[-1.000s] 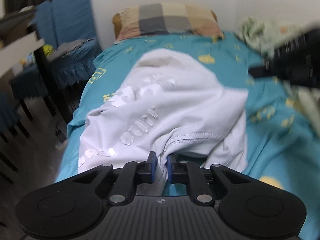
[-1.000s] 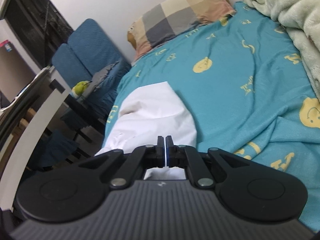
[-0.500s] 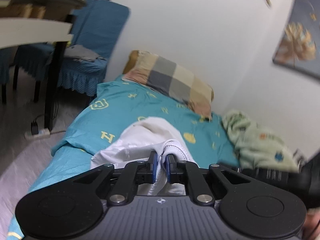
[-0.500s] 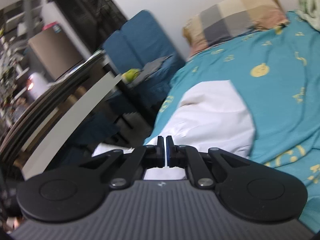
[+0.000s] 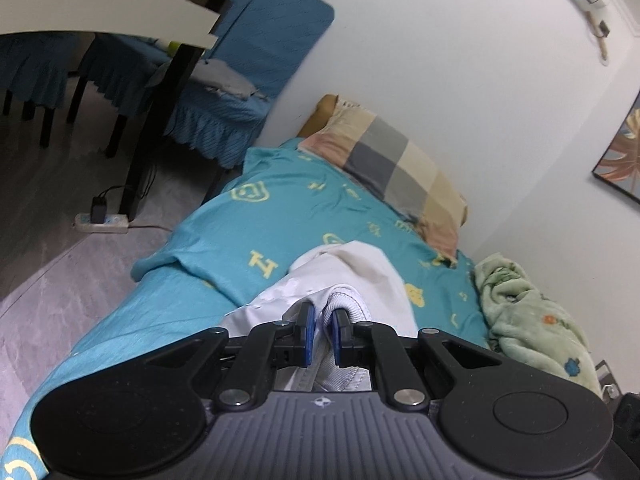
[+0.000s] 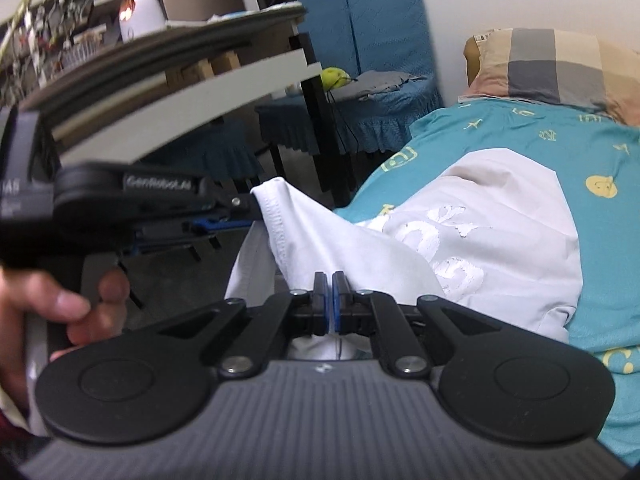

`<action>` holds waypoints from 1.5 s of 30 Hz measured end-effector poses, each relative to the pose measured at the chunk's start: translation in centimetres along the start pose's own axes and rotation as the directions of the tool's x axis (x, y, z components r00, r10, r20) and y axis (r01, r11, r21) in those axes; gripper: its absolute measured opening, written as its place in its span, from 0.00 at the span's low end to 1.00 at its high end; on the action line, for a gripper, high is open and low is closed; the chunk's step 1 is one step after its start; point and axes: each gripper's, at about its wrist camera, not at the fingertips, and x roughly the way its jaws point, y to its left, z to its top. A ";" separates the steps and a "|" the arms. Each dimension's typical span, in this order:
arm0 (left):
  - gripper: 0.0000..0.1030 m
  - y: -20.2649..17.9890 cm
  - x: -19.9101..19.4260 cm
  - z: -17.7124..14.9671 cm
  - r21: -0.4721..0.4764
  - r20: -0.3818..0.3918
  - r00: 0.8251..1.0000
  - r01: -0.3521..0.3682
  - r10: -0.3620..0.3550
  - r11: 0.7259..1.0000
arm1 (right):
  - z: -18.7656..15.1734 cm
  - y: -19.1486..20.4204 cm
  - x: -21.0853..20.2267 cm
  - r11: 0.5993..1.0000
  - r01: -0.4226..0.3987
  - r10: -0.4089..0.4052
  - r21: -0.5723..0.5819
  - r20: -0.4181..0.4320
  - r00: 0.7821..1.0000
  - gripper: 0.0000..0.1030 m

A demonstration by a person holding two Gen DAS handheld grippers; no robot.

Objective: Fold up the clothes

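Both tongs clamped on the white t-shirt (image 6: 500, 232): left tongs (image 5: 323, 314) pinch its ribbed hem, right tongs (image 6: 331, 280) pinch a fold of fabric. Near edge is lifted off the bed (image 5: 280, 216); the rest drapes on the teal sheet, printed side up, short of the checked pillow (image 5: 396, 164).
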 end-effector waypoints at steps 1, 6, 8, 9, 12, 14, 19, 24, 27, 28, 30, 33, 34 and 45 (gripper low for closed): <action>0.10 0.0 0.2 0.0 0.002 -0.002 1.000 -0.009 0.009 1.000 | -0.1 0.2 0.0 1.000 0.005 -0.005 -0.016 -0.002 1.000 0.06; 0.11 -0.3 0.6 -0.2 0.018 -0.006 0.999 -0.040 0.040 0.999 | -0.3 0.6 -0.3 0.998 0.027 -0.027 -0.059 -0.002 1.000 0.08; 0.11 -0.5 0.5 -0.4 0.028 -0.003 0.999 -0.048 0.048 0.998 | -0.3 0.6 -0.5 0.998 0.028 -0.028 -0.061 0.006 1.000 0.25; 0.11 -0.7 0.4 -0.5 0.036 -0.002 0.999 -0.052 0.052 0.998 | -0.3 0.6 -0.6 0.998 0.027 -0.026 -0.061 0.012 1.000 0.36; 0.11 -1.2 0.5 -0.9 0.067 0.003 0.998 -0.062 0.061 0.996 | -0.3 0.4 -0.9 0.998 0.035 -0.034 -0.058 0.031 0.999 0.39; 0.11 -1.5 0.5 -1.1 0.084 0.008 0.998 -0.063 0.063 0.994 | -0.3 0.3 -0.8 0.997 0.046 -0.043 -0.065 0.042 0.998 0.39; 0.11 -1.7 0.3 -1.3 0.085 0.019 0.999 -0.049 0.047 0.995 | -1.1 0.1 0.9 0.985 0.091 -0.091 -0.146 0.009 0.996 0.39; 0.11 -2.0 0.1 -1.7 0.097 0.010 1.000 -0.020 0.019 0.995 | -1.6 -0.2 1.9 0.972 0.144 -0.142 -0.183 0.026 0.990 0.34; 0.14 -2.4 0.1 -2.0 0.121 0.004 1.000 -0.015 0.015 0.993 | -1.2 -1.7 1.0 0.985 0.154 -0.149 -0.080 0.067 0.987 0.13; 0.15 -2.5 0.0 -2.1 0.130 0.000 1.000 -0.014 0.014 0.991 | -1.0 -2.4 0.6 0.987 0.153 -0.150 -0.037 0.084 0.985 0.08; 0.18 -2.9 0.0 -2.4 0.151 -0.011 1.000 -0.011 0.013 0.988 | -0.4 -4.2 -0.7 0.987 0.132 -0.143 0.089 0.125 0.982 0.04; 0.26 -3.9 -0.1 -3.0 0.214 -0.034 0.999 -0.020 0.028 0.977 | 0.0 -7.2 -2.6 0.958 0.108 -0.163 0.265 0.193 0.968 0.03; 0.28 -4.3 -0.2 -3.3 0.242 -0.042 0.999 -0.022 0.033 0.970 | 0.0 -8.2 -3.1 0.943 0.100 -0.172 0.318 0.209 0.963 0.02; 0.12 -4.0 -0.9 -3.7 0.210 -0.040 0.999 0.015 -0.007 0.978 | -0.5 -10.1 -3.1 0.906 -0.051 -0.016 0.420 0.155 0.988 0.06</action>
